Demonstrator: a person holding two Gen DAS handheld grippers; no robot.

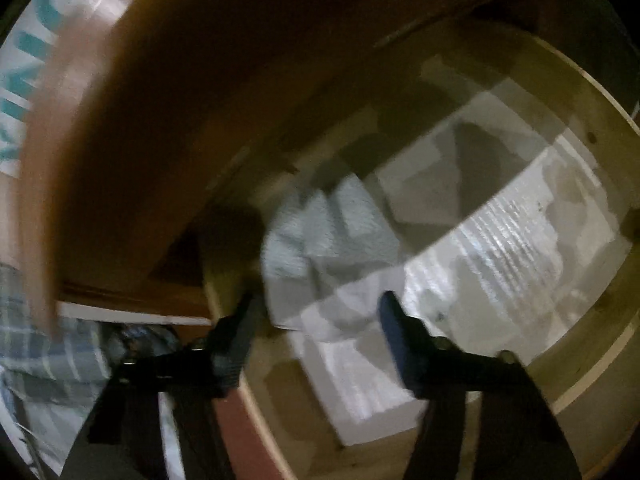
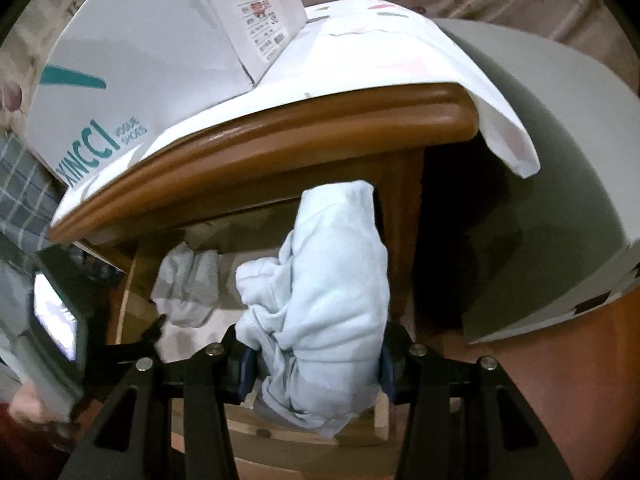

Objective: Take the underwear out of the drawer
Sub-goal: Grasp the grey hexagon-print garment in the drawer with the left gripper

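My right gripper (image 2: 316, 372) is shut on a bunched pale blue piece of underwear (image 2: 332, 288), held up in front of the wooden nightstand (image 2: 256, 148). A second pale piece of underwear (image 2: 188, 288) lies in the open drawer (image 2: 132, 280), and a finger of my left gripper (image 2: 158, 322) reaches its near edge. In the blurred left wrist view, my left gripper (image 1: 320, 320) points down into the drawer (image 1: 600, 240). Its jaws stand apart at the near edge of the pale underwear (image 1: 332, 240). The blur hides whether the pads press on it.
White paper (image 1: 500, 248) lines the drawer bottom. On the nightstand top lie a white cloth (image 2: 380, 52) and a white shoe box (image 2: 160, 48). A grey panel (image 2: 540, 200) stands at the right, checked fabric (image 2: 24, 192) at the left.
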